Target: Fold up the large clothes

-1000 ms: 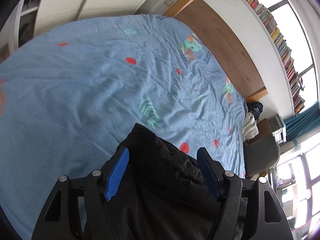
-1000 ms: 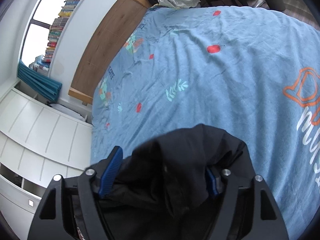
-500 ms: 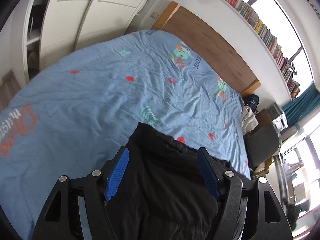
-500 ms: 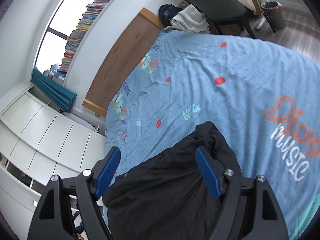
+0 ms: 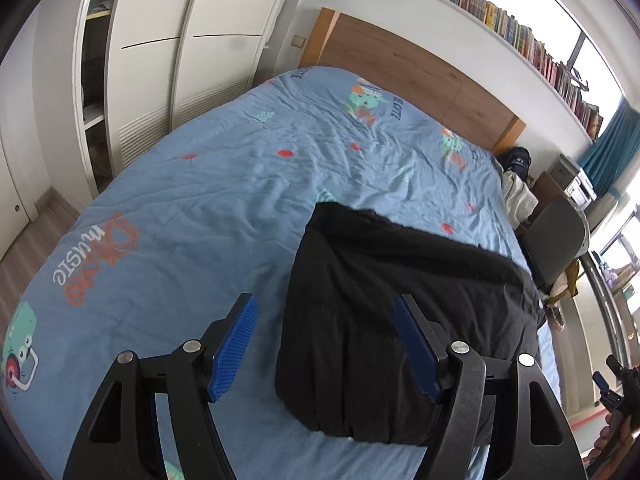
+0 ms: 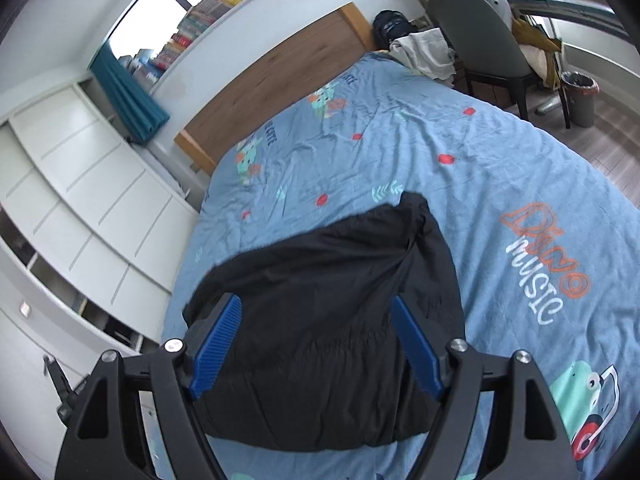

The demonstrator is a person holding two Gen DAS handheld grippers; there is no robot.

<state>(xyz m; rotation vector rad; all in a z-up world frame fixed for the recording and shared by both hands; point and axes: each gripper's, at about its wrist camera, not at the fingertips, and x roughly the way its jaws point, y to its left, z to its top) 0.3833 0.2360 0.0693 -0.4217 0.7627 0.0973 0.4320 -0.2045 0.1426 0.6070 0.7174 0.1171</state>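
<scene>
left gripper [image 5: 326, 346] hanging wide open above the jacket's [image 5: 400, 320] left edge, right gripper [image 6: 316, 344] spread open too, hovering over the jacket [image 6: 320, 320], jacket lying folded on the bed [image 5: 200, 208]

A home bedroom. Across the middle, a wide bed [image 5: 224, 200] under a blue cartoon-print cover, backed by a wooden headboard [image 5: 412, 76]. At left, white built-in wardrobes [image 5: 168, 40]; along the top, a long shelf of books [image 5: 516, 32] below a window; at right, a chair [image 6: 480, 36] draped with clothes.
</scene>
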